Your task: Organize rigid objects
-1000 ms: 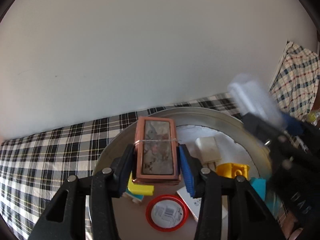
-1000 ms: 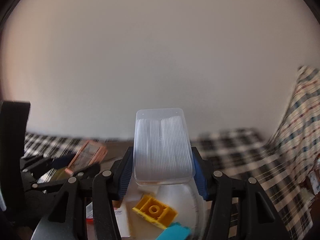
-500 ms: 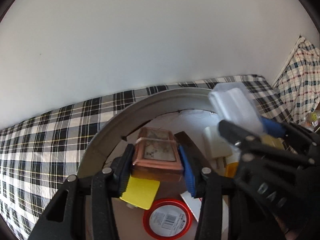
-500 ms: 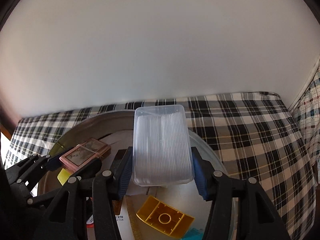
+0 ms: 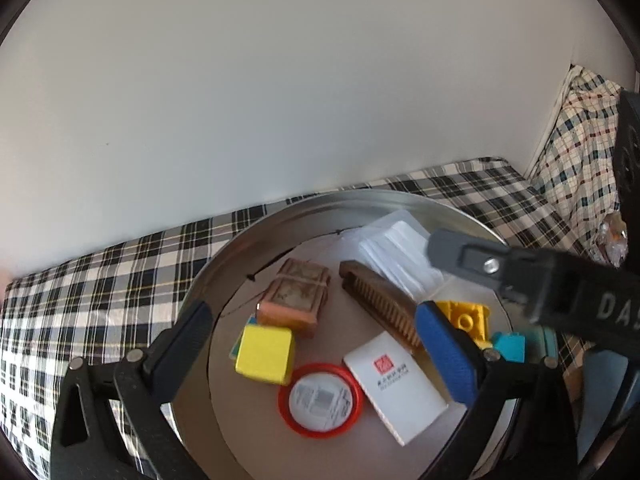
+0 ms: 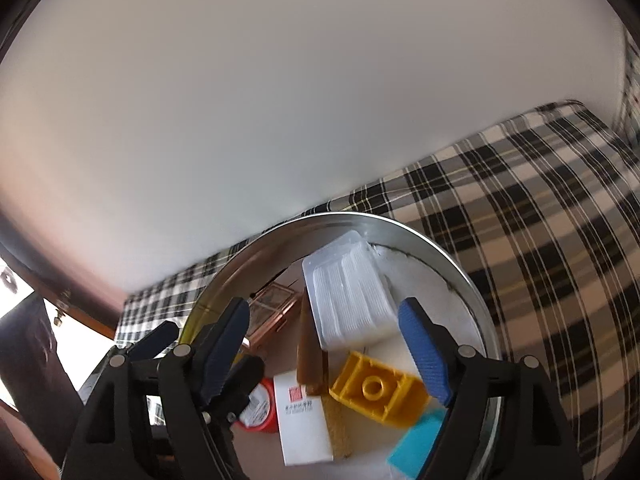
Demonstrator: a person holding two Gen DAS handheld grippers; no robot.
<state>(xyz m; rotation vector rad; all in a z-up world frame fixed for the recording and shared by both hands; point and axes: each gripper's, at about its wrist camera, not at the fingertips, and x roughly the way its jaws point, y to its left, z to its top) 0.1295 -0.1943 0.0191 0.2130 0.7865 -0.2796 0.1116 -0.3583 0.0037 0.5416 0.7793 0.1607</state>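
A round metal tin on the plaid cloth holds several items. My left gripper is open above it; the copper-coloured card box lies free in the tin, partly on a yellow block. My right gripper is open too; the clear plastic box lies in the tin at the far side, also in the left wrist view. The right gripper's arm crosses the left wrist view at the right.
In the tin lie a brown comb, a white card box, a red-rimmed lid, a yellow toy brick and a teal block. The tin's rim stands raised. A white wall is close behind. Plaid cloth surrounds the tin.
Both grippers have opened. The copper box dropped from the left gripper and the clear plastic box from the right gripper; both now lie in the tin.
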